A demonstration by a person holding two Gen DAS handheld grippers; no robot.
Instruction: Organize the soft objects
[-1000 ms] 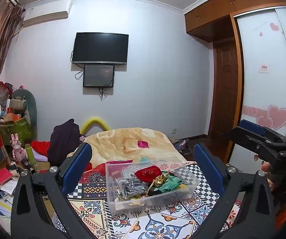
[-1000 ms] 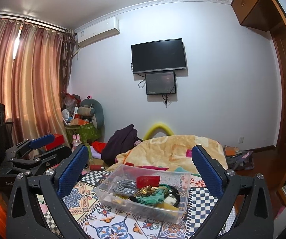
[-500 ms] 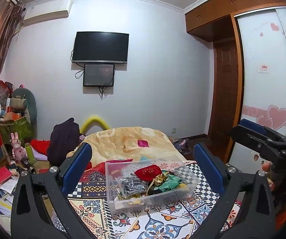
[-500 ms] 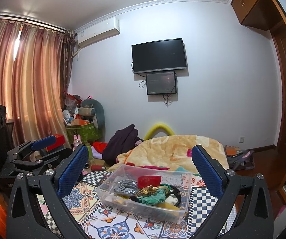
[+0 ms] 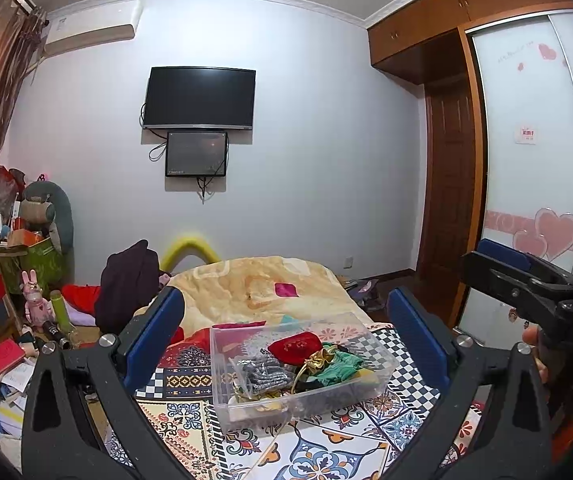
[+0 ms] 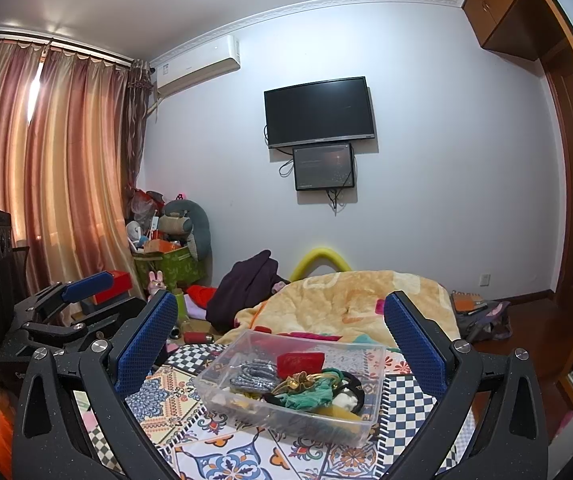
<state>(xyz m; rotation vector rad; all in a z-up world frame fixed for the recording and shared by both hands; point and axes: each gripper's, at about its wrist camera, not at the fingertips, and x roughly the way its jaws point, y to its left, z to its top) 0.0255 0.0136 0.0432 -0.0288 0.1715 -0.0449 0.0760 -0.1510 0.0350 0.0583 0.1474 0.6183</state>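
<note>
Nearest, left gripper [image 5: 286, 340]: jaws are held wide apart, nothing is gripped; the bin is framed between the blue pads [image 5: 154, 336].
Right gripper [image 6: 280, 344]: jaws are likewise spread wide and empty; it is also seen from the side at the right edge of the left view [image 5: 526, 284], where its jaw state cannot be told.
Bin [image 5: 246, 408]: a clear plastic bin is set on the patterned cloth [image 5: 318, 452], ahead of both grippers and touched by neither.
Bin contents: a red pouch [image 5: 295, 347], a grey knit piece [image 5: 260, 374], a gold ribbon [image 5: 318, 360] and a green fabric item [image 5: 342, 366] are piled inside; a black band [image 6: 350, 388] is seen in the right view.
Blanket [image 5: 254, 284]: a yellow blanket is bunched beyond the bin, with a pink patch on it.
Dark garment [image 5: 128, 280]: heaped to the left of the blanket.
Clutter: a green box [image 5: 34, 260] and a pink rabbit toy [image 5: 32, 296] are located at the far left.
Wall: a TV [image 5: 199, 98] is mounted above a smaller screen [image 5: 196, 154].
</note>
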